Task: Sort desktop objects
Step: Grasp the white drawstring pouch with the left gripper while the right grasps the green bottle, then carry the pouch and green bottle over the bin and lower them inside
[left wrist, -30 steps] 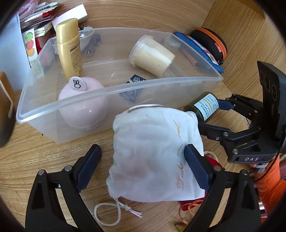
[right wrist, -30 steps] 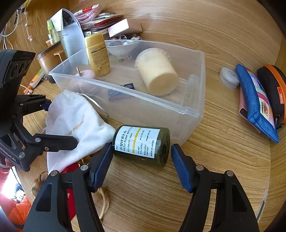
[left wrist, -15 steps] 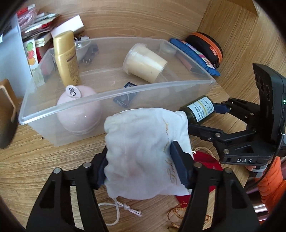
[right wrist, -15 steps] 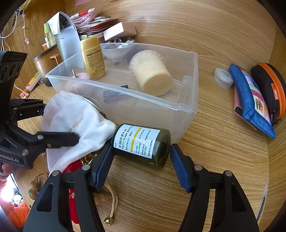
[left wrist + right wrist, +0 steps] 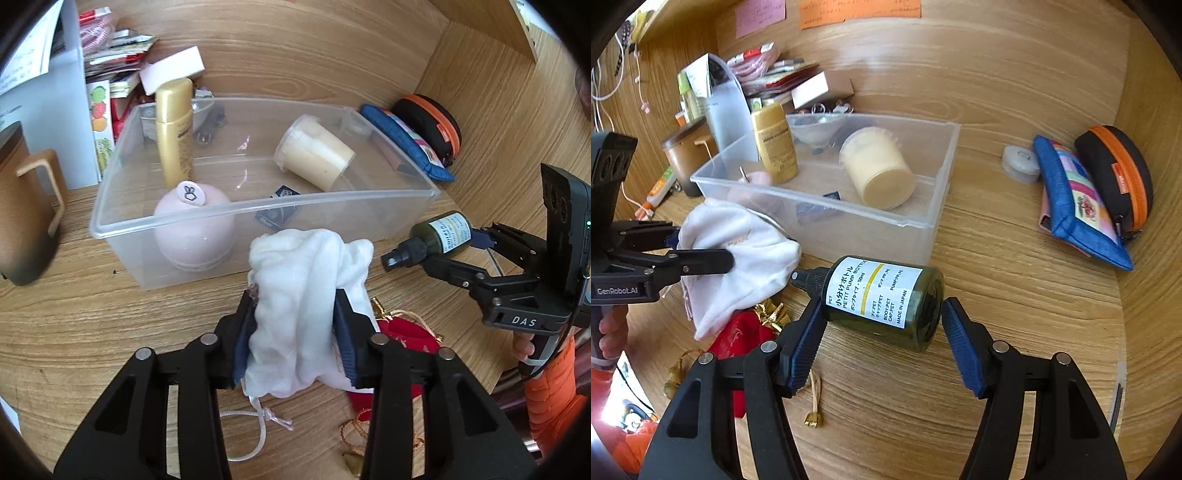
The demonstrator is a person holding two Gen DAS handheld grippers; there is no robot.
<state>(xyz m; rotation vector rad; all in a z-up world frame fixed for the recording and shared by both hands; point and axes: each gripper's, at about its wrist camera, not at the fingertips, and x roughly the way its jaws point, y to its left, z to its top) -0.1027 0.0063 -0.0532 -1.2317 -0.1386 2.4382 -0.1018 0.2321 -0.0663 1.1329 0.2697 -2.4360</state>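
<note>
Your left gripper (image 5: 295, 332), jaws just closed, pinches the white pouch (image 5: 303, 295) beside the clear bin (image 5: 258, 206) — four items already inside. Your right gripper (image 5: 882, 332) holds the green bottle (image 5: 882, 299) before it — the red pouch (image 5: 738, 339) waits

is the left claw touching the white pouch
Touching. The left wrist view shows the left claw, whose jaws have just been closing, squeezing the white pouch from both sides, the cloth bunched between the pads.

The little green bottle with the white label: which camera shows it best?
The right wrist view: the green bottle lies large between the right gripper fingers, label readable. The left wrist view shows it small at the side, pump cap visible, label too small to read.
</note>
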